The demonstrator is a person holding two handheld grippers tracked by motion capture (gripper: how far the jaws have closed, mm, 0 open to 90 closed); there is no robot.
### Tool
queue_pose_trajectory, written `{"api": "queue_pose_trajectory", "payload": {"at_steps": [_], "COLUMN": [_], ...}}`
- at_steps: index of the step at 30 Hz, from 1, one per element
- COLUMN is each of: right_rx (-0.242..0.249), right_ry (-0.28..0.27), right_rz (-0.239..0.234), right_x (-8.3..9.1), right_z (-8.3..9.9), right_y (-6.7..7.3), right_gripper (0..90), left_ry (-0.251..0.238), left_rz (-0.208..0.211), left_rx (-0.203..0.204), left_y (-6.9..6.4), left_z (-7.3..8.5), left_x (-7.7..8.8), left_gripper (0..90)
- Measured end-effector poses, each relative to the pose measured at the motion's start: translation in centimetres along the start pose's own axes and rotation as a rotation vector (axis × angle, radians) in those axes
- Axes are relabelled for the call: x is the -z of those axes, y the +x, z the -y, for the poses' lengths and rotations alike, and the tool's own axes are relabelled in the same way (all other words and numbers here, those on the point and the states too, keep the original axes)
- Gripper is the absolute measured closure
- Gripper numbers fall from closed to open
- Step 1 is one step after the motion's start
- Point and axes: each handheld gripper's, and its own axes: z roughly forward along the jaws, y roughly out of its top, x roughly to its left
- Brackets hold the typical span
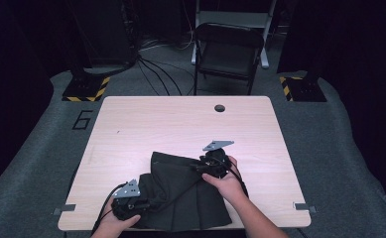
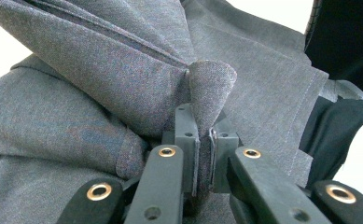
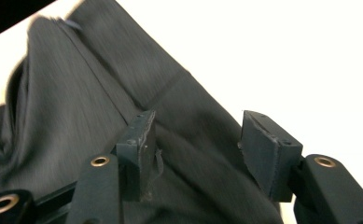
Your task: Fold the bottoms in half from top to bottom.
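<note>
A light wooden table with rounded corners stands on a grey carpeted floor. Its far half is bare, with a small round cable hole near the middle of the far edge. A dark grey garment lies crumpled and partly folded on the near half, reaching to the near edge. In the left gripper view the cloth shows a fine grey weave with stitched hems and overlapping folds; in the right gripper view it spreads over the pale tabletop
</note>
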Motion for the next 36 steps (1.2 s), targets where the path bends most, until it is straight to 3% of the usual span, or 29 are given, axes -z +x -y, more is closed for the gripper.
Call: {"api": "queue_pose_trajectory", "payload": {"at_steps": [4, 7, 8, 16, 19, 20, 21, 24, 25, 27, 31, 36], "right_rx": [0.019, 0.026, 0.062, 0.099, 0.082, 0.049, 0.075, 0.097, 0.100, 0.093, 0.113, 0.125], "right_ry": [-0.006, 0.008, 0.023, 0.054, 0.070, 0.104, 0.106, 0.107, 0.108, 0.118, 0.115, 0.059], "right_rz": [-0.001, -0.020, -0.025, -0.049, -0.081, -0.098, -0.089, -0.080, -0.084, -0.101, -0.116, -0.127], "right_x": [-0.7, -1.5, -2.1, -4.1, -4.7, -4.7, -4.7, -4.4, -3.9, -3.3, -2.3, -0.3], "right_z": [-1.0, -1.9, -2.3, -3.4, -3.7, -3.6, -3.6, -3.6, -3.5, -3.4, -3.1, -2.4], "right_y": [0.4, 0.7, 0.9, 1.4, 1.3, 1.4, 1.3, 1.3, 1.3, 1.3, 1.5, 2.1], "right_gripper": [48.5, 46.4, 44.6, 41.3, 45.8, 48.7, 56.3, 64.2, 72.9, 79.4, 83.6, 84.5], "left_ry": [0.007, 0.019, 0.020, 0.015, 0.011, 0.011, 0.010, 0.011, 0.008, 0.009, 0.010, -0.008], "left_rz": [0.000, -0.001, -0.001, 0.006, 0.008, 0.008, 0.004, 0.005, 0.001, 0.002, 0.010, 0.000], "left_rx": [-0.003, -0.015, -0.013, -0.010, -0.010, -0.010, -0.010, -0.010, -0.008, -0.005, 0.007, -0.004], "left_y": [0.0, 0.1, 0.0, 0.1, 0.1, 0.1, 0.1, 0.1, 0.0, 0.1, 0.1, -0.1], "left_z": [0.1, 0.2, 0.3, 0.3, 0.3, 0.4, 0.4, 0.4, 0.4, 0.4, 0.4, 0.4], "left_x": [-0.1, -0.2, -0.2, -0.2, -0.2, -0.2, -0.2, -0.2, -0.2, -0.2, -0.1, 0.0], "left_gripper": [84.9, 84.9, 84.9, 84.9, 84.9, 84.8, 84.8, 84.8, 84.7, 84.7, 84.4, 83.6]}}
